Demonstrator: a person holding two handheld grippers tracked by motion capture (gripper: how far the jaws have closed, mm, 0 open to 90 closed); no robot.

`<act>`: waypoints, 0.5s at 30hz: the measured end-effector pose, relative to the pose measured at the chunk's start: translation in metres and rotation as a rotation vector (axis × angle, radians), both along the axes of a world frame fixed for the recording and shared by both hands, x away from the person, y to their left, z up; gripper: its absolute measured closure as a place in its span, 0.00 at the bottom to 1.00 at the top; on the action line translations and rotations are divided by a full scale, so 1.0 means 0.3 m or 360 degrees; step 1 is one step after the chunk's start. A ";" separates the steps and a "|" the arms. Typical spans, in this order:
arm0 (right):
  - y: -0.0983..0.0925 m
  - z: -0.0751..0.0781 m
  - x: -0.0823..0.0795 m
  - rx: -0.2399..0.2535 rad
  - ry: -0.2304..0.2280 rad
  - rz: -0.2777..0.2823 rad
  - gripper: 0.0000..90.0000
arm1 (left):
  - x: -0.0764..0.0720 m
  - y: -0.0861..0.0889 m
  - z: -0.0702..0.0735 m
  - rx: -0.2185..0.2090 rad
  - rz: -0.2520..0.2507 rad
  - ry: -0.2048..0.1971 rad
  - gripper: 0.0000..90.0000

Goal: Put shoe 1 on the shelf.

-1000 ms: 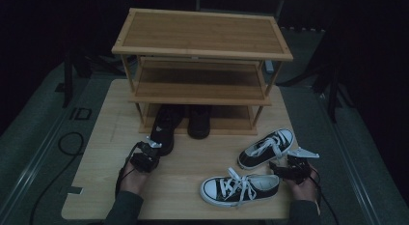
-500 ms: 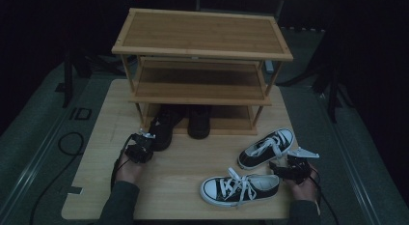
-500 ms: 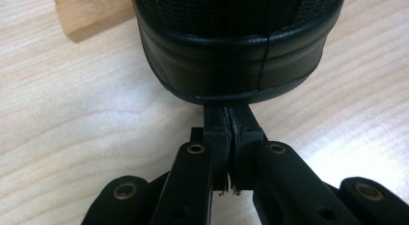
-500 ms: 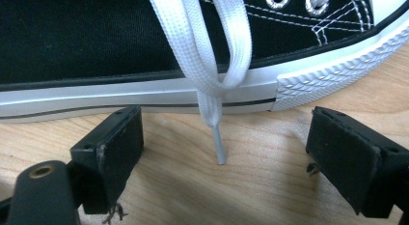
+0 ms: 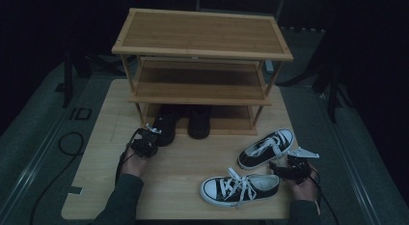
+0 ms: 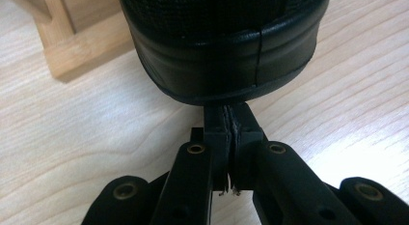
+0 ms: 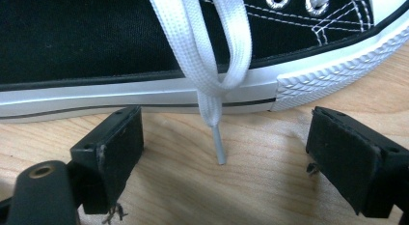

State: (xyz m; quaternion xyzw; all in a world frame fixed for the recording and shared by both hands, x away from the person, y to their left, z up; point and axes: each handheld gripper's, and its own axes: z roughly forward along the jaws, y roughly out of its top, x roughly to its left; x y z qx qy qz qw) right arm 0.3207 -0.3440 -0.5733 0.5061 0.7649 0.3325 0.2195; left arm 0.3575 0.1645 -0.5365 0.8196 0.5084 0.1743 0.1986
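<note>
Black-and-white canvas sneaker (image 5: 240,189) lies nearest, on its sole at the front edge of the wooden table (image 5: 96,186), toe pointing left in the high view. Right gripper (image 5: 288,171) sits just off its heel end, held by the person's right hand (image 5: 303,186). In the right gripper view the jaws stand wide apart with nothing between the pads; a white lace tip (image 7: 218,147) hangs down into the gap and rests on the table, and the sneaker's white rubber sidewall runs across just beyond the pads (not touching them, as far as I can tell).

Second matching sneaker (image 5: 266,148) sits a little farther back and to the right, angled, toe toward the rack, close by that gripper.

Left gripper (image 5: 144,143), in the left hand (image 5: 131,162), is mid-table on the left. Its jaws are pressed together, pads meeting with nothing clamped. In the left gripper view the closed tips sit against, or just short of, the rounded end of a black shoe (image 6: 217,46), low on its sole edge (contact not certain). That shoe (image 5: 165,123) lies on the table with its far end under the rack's bottom shelf; another black shoe (image 5: 198,121) stands beside it, to the right.

Farthest: three-tier bamboo shoe rack (image 5: 202,34), its top and middle shelves bare.
</note>
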 end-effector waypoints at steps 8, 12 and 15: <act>0.000 0.000 0.000 0.0000 0.0000 0.0000 0.15 | 0.018 -0.058 0.012 0.0006 -0.0059 -0.0009 0.97; 0.000 0.000 0.000 0.0000 0.0000 0.0000 0.14 | 0.034 -0.093 0.008 0.0010 -0.0095 -0.0002 0.97; 0.000 0.000 0.000 0.0000 0.0000 0.0001 0.14 | 0.050 -0.118 0.000 0.0013 -0.0110 0.0010 0.97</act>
